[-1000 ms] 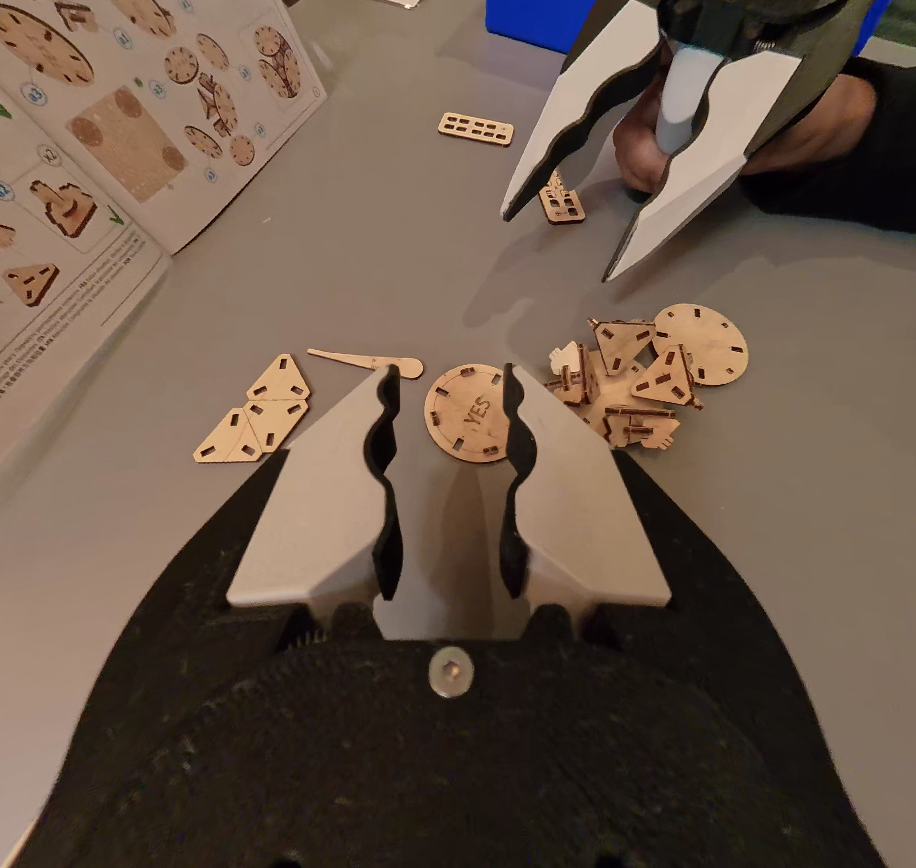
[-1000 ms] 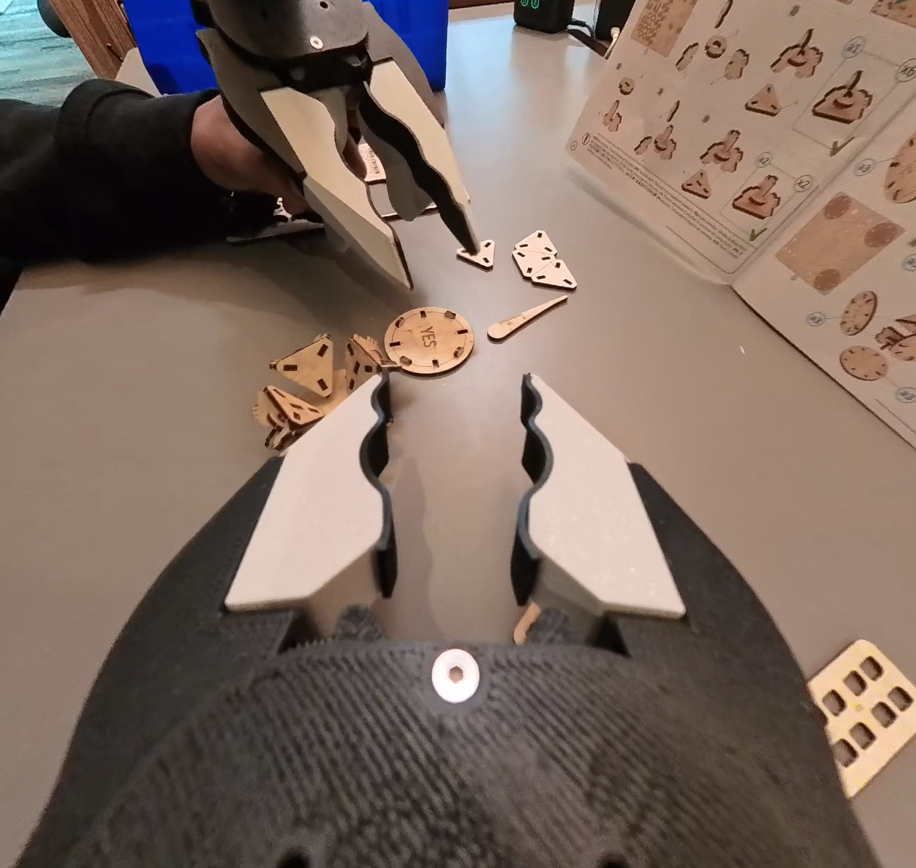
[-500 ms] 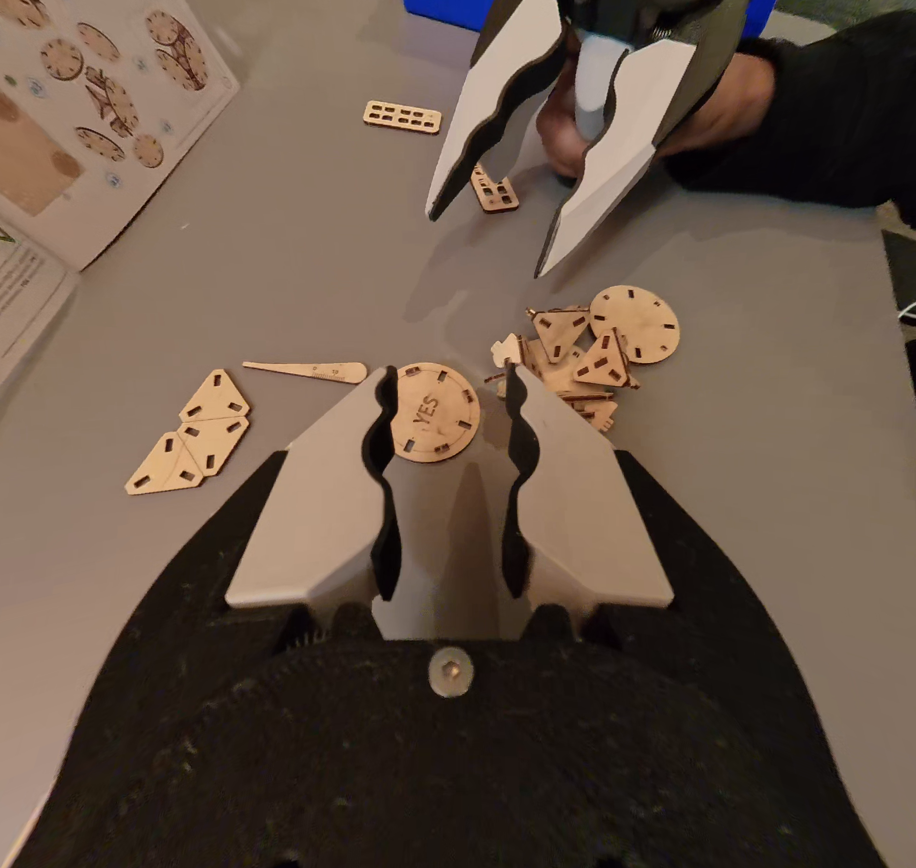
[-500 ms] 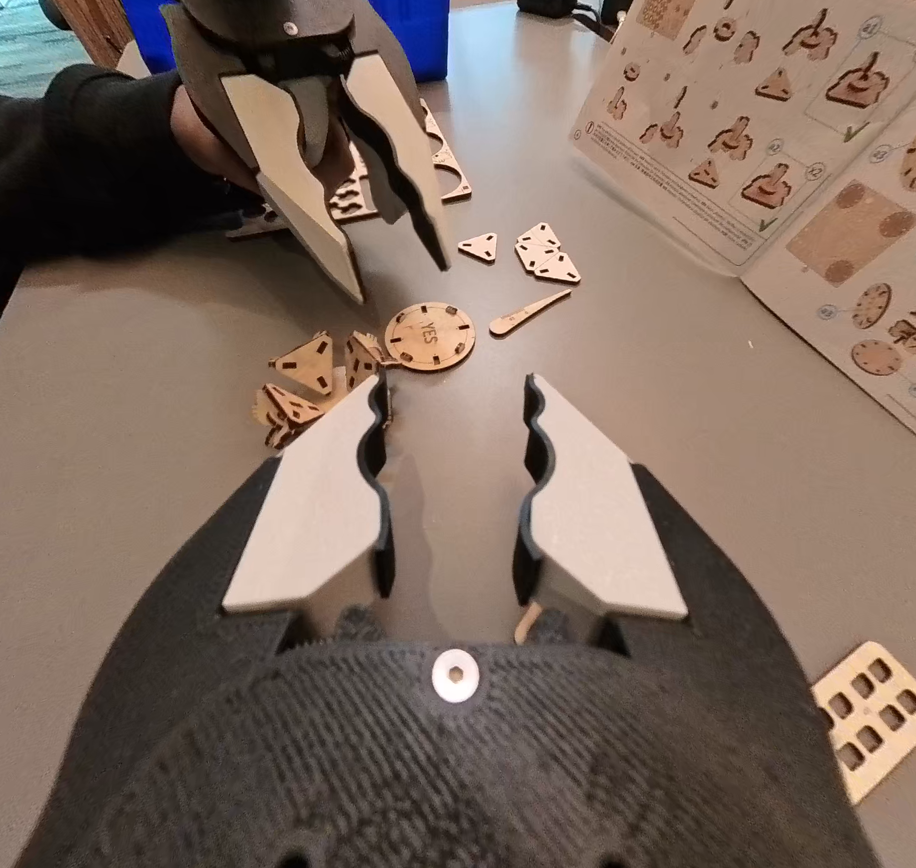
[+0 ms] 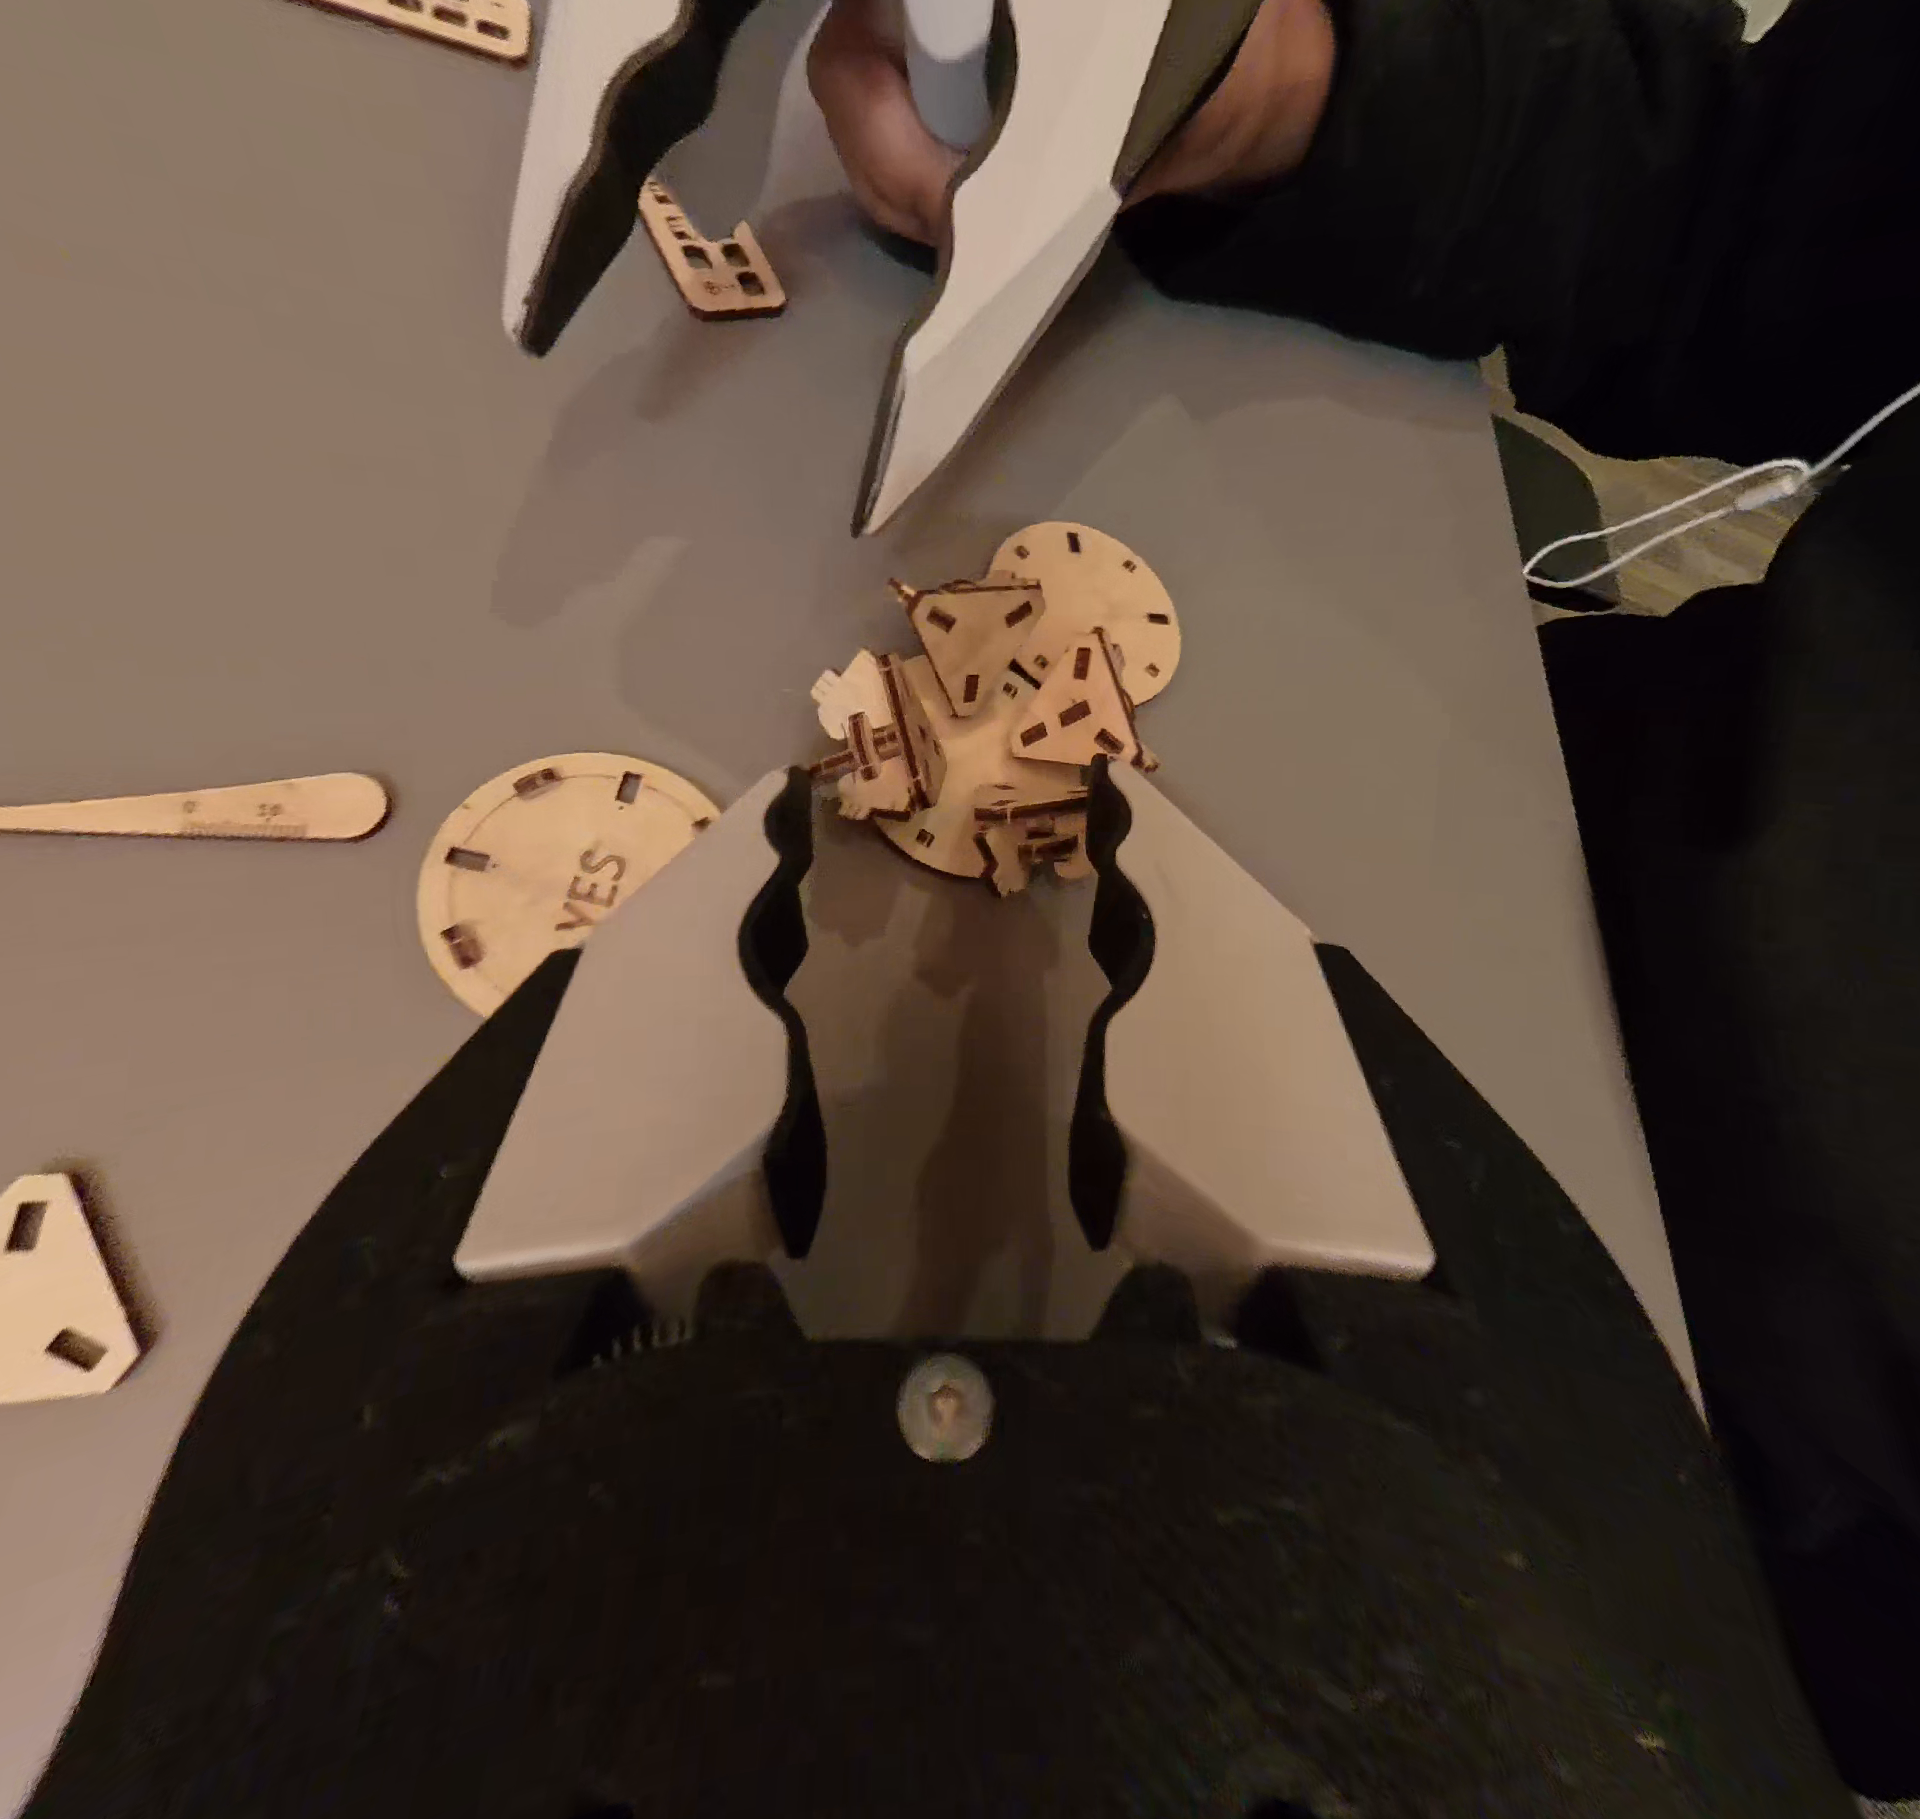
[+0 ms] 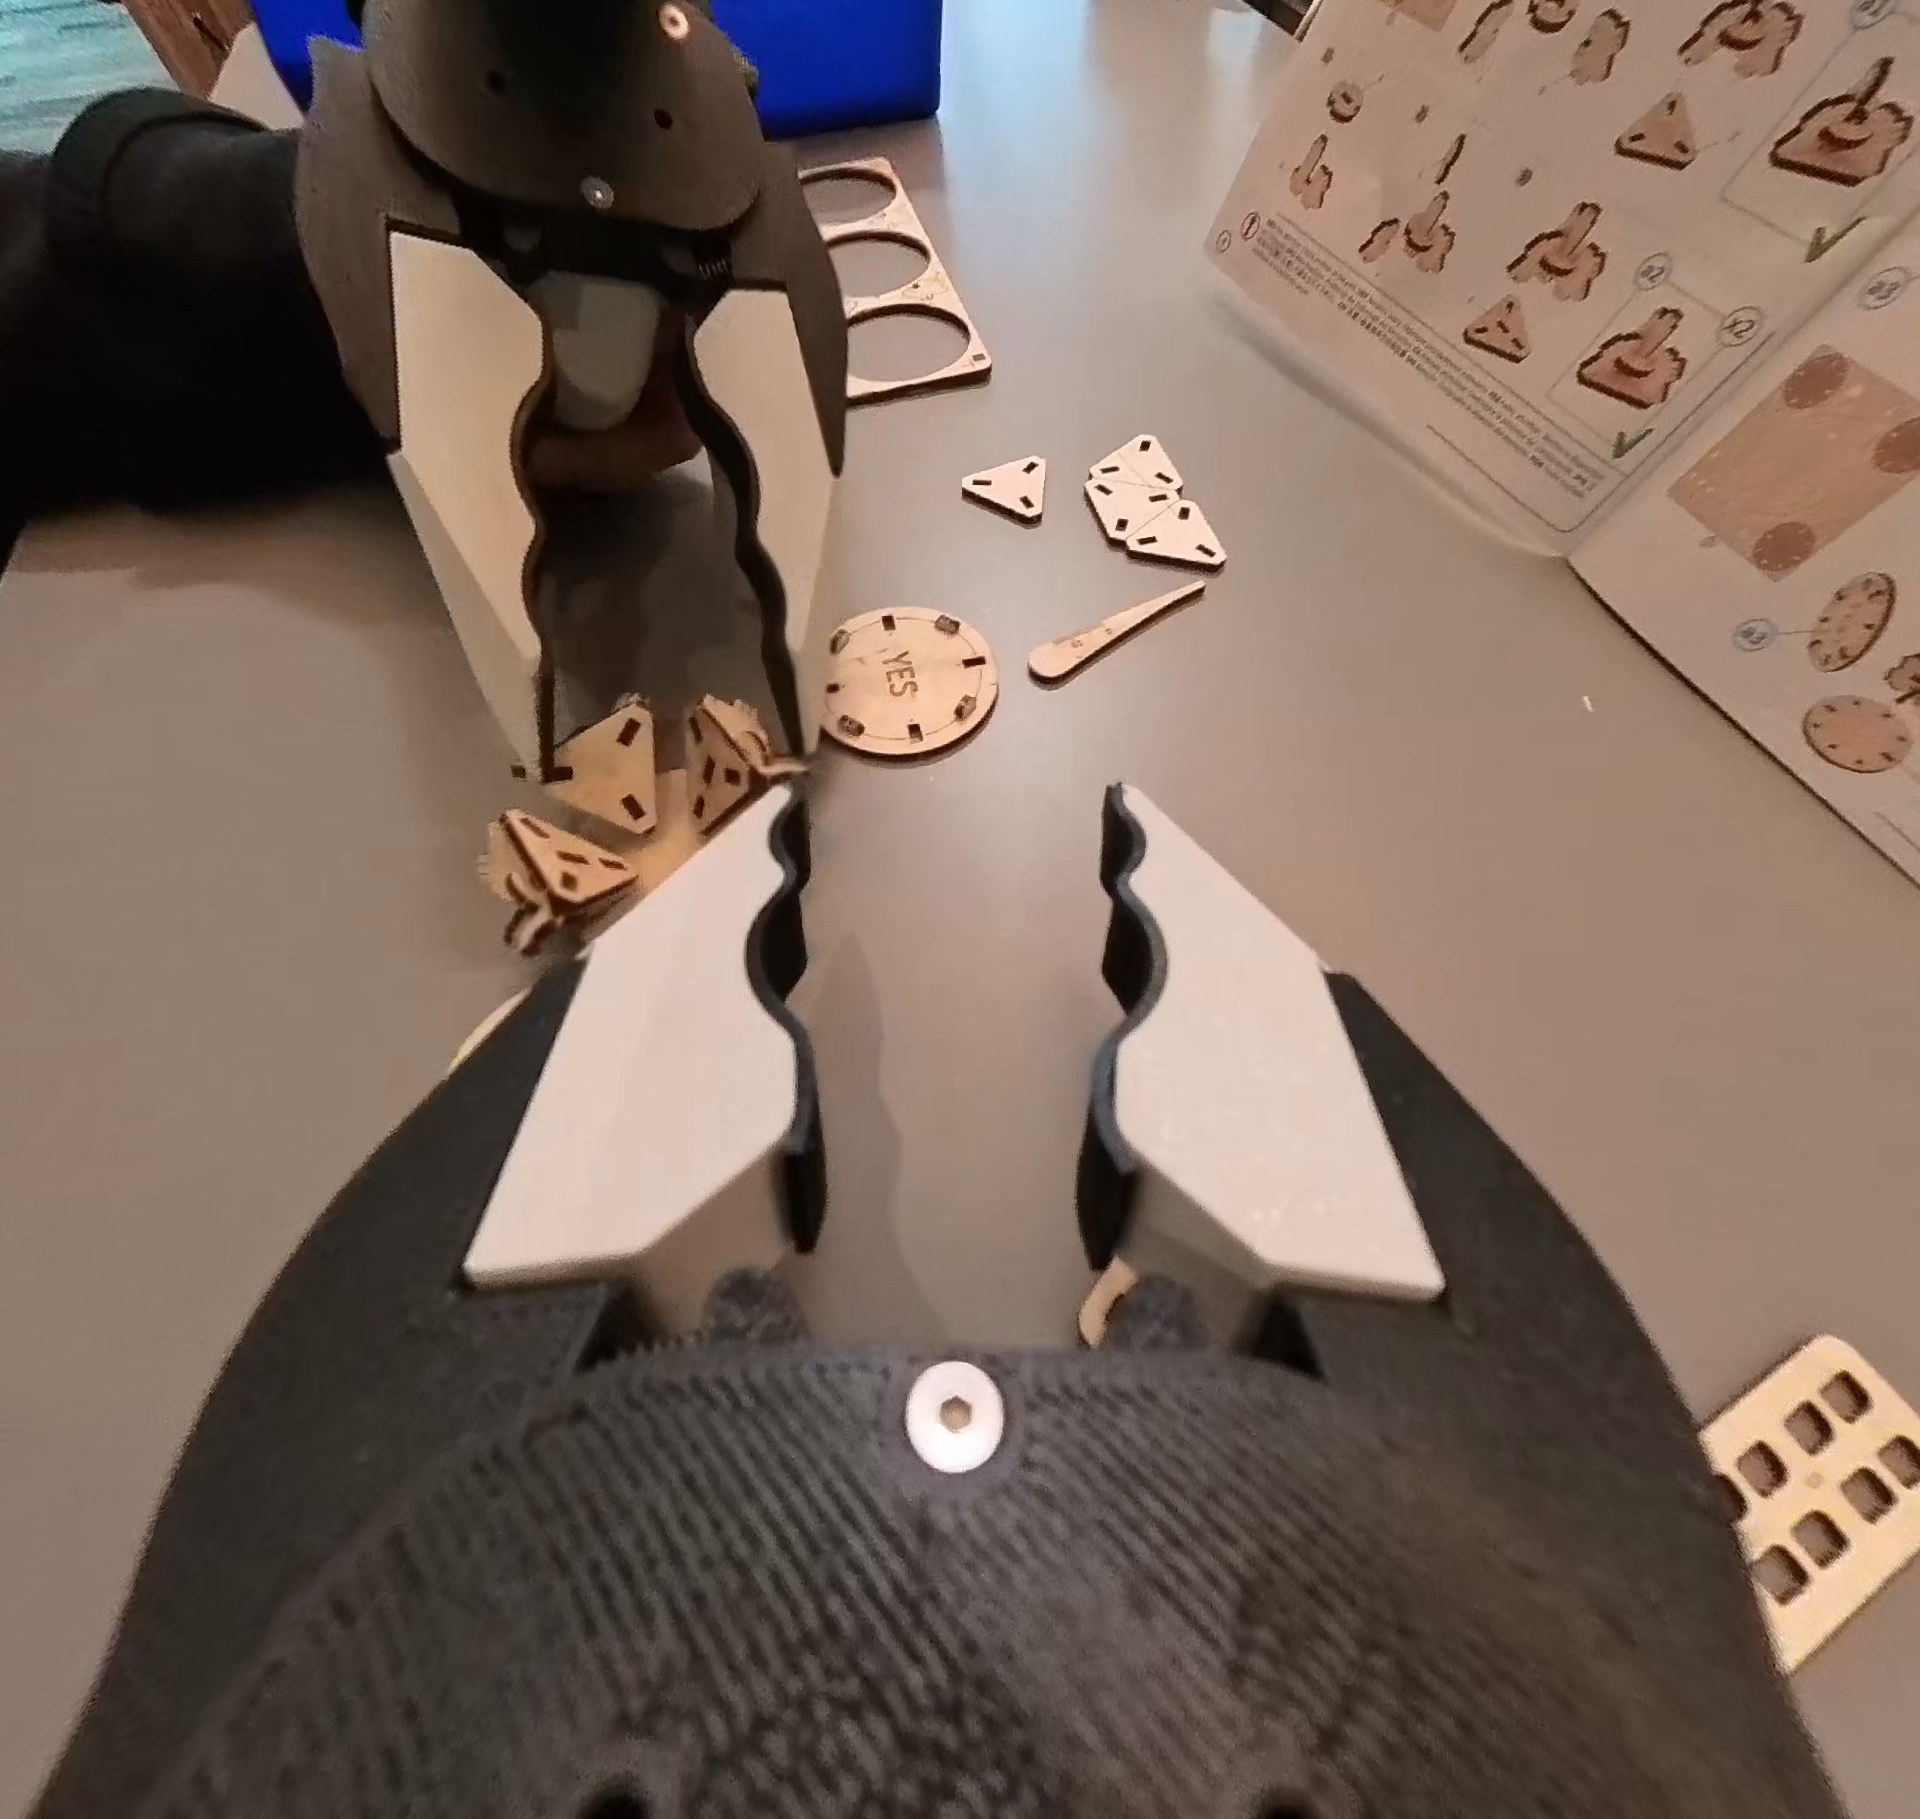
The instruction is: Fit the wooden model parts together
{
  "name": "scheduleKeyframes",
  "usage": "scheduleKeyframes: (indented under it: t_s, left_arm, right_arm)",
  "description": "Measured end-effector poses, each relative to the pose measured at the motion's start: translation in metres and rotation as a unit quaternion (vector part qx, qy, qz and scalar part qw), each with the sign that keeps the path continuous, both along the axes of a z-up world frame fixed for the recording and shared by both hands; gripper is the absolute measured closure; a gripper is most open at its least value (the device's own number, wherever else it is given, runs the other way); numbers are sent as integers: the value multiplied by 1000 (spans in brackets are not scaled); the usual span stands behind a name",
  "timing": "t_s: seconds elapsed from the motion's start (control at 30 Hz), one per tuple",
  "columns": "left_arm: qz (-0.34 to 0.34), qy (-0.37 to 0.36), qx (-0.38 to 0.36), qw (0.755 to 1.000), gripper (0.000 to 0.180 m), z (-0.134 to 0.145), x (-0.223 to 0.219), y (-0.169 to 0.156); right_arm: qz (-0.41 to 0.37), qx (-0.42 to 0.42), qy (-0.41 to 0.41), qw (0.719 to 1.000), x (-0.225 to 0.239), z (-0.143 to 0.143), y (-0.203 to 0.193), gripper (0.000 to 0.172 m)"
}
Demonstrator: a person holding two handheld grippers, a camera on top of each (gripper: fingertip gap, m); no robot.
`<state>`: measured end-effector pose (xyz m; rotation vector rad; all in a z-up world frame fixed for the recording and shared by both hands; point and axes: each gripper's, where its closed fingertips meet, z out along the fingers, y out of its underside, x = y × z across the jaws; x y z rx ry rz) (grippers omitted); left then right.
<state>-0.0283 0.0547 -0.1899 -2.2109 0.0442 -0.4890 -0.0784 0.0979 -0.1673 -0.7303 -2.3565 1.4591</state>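
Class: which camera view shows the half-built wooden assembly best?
The left wrist view: the wooden assembly lies whole and unobstructed just past the left tool. In the right wrist view it sits partly hidden behind both tools' fingers.

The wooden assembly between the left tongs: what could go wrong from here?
1. The assembly is loosely slotted, with small tabs sticking out; closing the open left tongs on them could snap or unseat pieces.
2. The lettered disc lies partly under the left finger and may get dragged.
3. The right tongs hover close, so a collision seems possible.
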Motion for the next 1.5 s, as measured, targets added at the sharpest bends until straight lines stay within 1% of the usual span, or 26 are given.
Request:
scheduleKeyframes:
  t_s: [0.17,0.6,0.77,0.87,1.03,1.27,1.5]
  left_arm:
    - [-14,-8,2,1000,138,2,6,0]
    - [-10,-30,25,999,156,9,1,-1]
    - [11,-22,61,998,155,21,-8,0]
    - [32,-3,89,996,153,29,-17,2]
    - [47,33,159,986,153,49,-23,4]
    - [55,69,166,982,153,48,-26,6]
    - [59,71,162,982,156,46,-27,7]
  right_arm:
    - [4,12,0,1000,1,-3,-1,116]
    - [-1,-1,-4,1000,0,-1,1,116]
    - [-3,0,-3,1000,0,0,1,116]
    - [-5,-1,-1,1000,-1,0,2,115]
    - [-7,-11,-2,1000,-1,3,3,114]
    - [-11,-5,4,1000,-2,2,3,115]
    - [-14,3,13,1000,-2,2,3,116]
